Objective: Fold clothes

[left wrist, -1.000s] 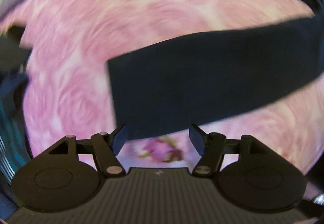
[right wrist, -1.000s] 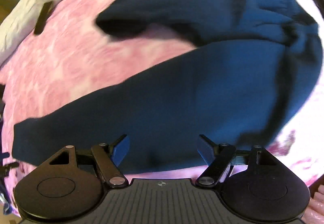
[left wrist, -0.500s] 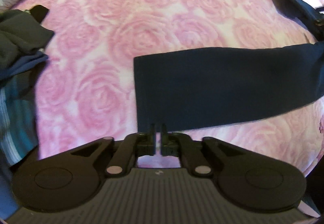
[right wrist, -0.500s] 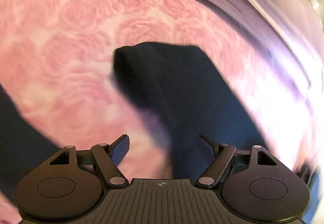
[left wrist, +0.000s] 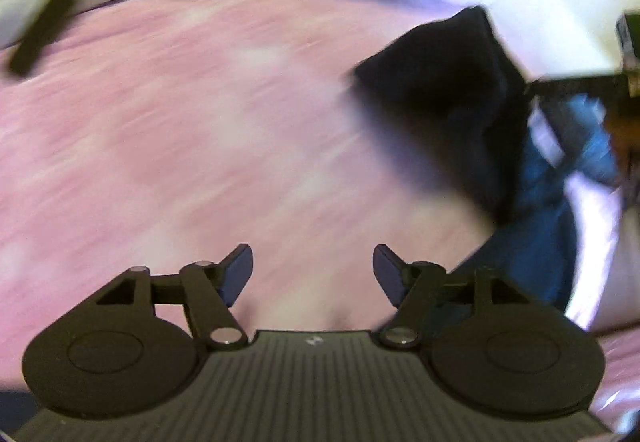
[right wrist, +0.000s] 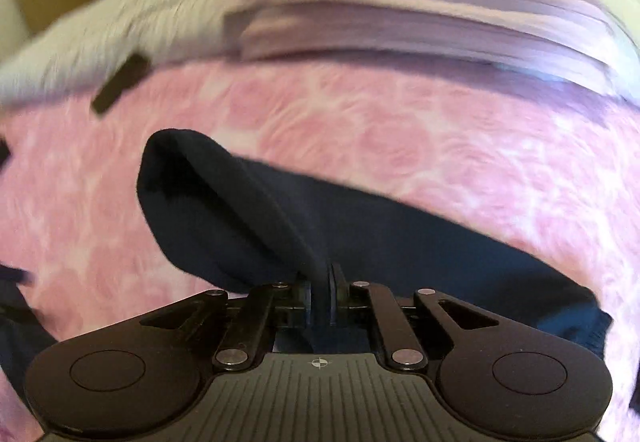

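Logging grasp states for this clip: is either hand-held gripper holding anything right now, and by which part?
The right hand-held gripper is shut on the navy garment, pinching a raised fold of its cloth. The left hand-held gripper is open and holds nothing.

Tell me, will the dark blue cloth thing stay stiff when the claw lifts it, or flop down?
Probably flop. The dark navy fabric garment already curls and sags into a soft fold where the right claw pinches it. It likely drags rather than slides cleanly, since the rest trails across the pink rose-patterned bedspread. It looks thickish, so perhaps a little heavy for cloth.
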The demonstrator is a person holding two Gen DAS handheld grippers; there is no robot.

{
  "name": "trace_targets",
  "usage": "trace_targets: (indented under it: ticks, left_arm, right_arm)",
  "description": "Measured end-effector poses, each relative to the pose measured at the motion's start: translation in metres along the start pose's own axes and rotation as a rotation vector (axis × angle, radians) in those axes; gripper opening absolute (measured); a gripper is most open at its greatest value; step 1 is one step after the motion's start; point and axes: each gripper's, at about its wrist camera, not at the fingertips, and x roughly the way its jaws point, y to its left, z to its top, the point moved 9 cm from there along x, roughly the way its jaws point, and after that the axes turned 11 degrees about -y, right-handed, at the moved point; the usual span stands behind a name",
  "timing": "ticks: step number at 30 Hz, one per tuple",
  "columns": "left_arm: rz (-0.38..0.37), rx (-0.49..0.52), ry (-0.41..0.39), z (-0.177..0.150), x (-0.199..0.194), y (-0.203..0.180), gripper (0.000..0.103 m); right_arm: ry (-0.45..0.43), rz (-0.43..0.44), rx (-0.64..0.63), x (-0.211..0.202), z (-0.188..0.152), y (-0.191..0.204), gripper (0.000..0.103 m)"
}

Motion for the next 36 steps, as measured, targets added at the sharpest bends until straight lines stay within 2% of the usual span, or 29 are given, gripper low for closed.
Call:
trace_targets:
  ticks: [4, 8, 11, 13, 14, 15, 17, 23, 28, 30, 31, 32, 33, 34, 36]
  left_arm:
    - [-0.158, 0.032, -0.033, 0.033, 0.056, -0.084, 0.065]
    - [-0.244, 0.069, 0.011, 0.038, 0.1, -0.144, 0.065]
    - [-0.267, 0.045, 0.014, 0.044, 0.127, -0.166, 0.063]
    - [-0.284, 0.02, 0.03, 0.047, 0.144, -0.175, 0.054]
    - [-0.274, 0.038, 0.045, 0.045, 0.149, -0.175, 0.024]
    - [-0.264, 0.056, 0.06, 0.044, 0.154, -0.174, 0.009]
    - [-0.236, 0.095, 0.088, 0.041, 0.16, -0.17, 0.008]
    - [0.078, 0.331, 0.086, 0.051, 0.07, -0.06, 0.007]
    - [0.343, 0.524, 0.082, 0.065, -0.013, 0.03, 0.007]
    - [0.45, 0.6, 0.08, 0.071, -0.048, 0.065, 0.017]
    - [0.503, 0.638, 0.079, 0.075, -0.065, 0.082, 0.022]
    - [0.557, 0.676, 0.078, 0.079, -0.083, 0.099, 0.036]
    - [0.604, 0.704, 0.084, 0.08, -0.098, 0.115, 0.041]
    - [0.616, 0.677, 0.122, 0.063, -0.094, 0.125, 0.04]
    - [0.613, 0.58, 0.17, 0.024, -0.092, 0.146, 0.04]
  right_arm:
    - [-0.038, 0.0, 0.144, -0.029, 0.012, -0.046, 0.006]
    - [-0.053, 0.001, 0.274, -0.047, 0.011, -0.081, 0.006]
    - [-0.061, 0.019, 0.306, -0.056, 0.01, -0.092, 0.006]
    - [-0.067, 0.031, 0.314, -0.058, 0.009, -0.094, 0.006]
    - [-0.07, 0.035, 0.318, -0.059, 0.008, -0.095, 0.006]
    - [-0.074, 0.036, 0.322, -0.06, 0.007, -0.095, 0.006]
    - [-0.081, 0.031, 0.328, -0.062, 0.002, -0.097, 0.006]
    - [-0.088, 0.073, 0.348, -0.061, -0.002, -0.079, 0.006]
    - [-0.058, 0.141, 0.304, -0.049, -0.006, -0.03, 0.006]
    - [-0.029, 0.145, 0.273, -0.043, -0.016, -0.011, 0.008]
    - [-0.014, 0.147, 0.258, -0.041, -0.02, -0.002, 0.022]
    - [0.0, 0.149, 0.243, -0.038, -0.025, 0.008, 0.054]
    - [0.015, 0.151, 0.228, -0.035, -0.03, 0.017, 0.07]
    - [0.029, 0.153, 0.212, -0.033, -0.035, 0.026, 0.081]
    - [0.058, 0.157, 0.182, -0.028, -0.045, 0.045, 0.081]
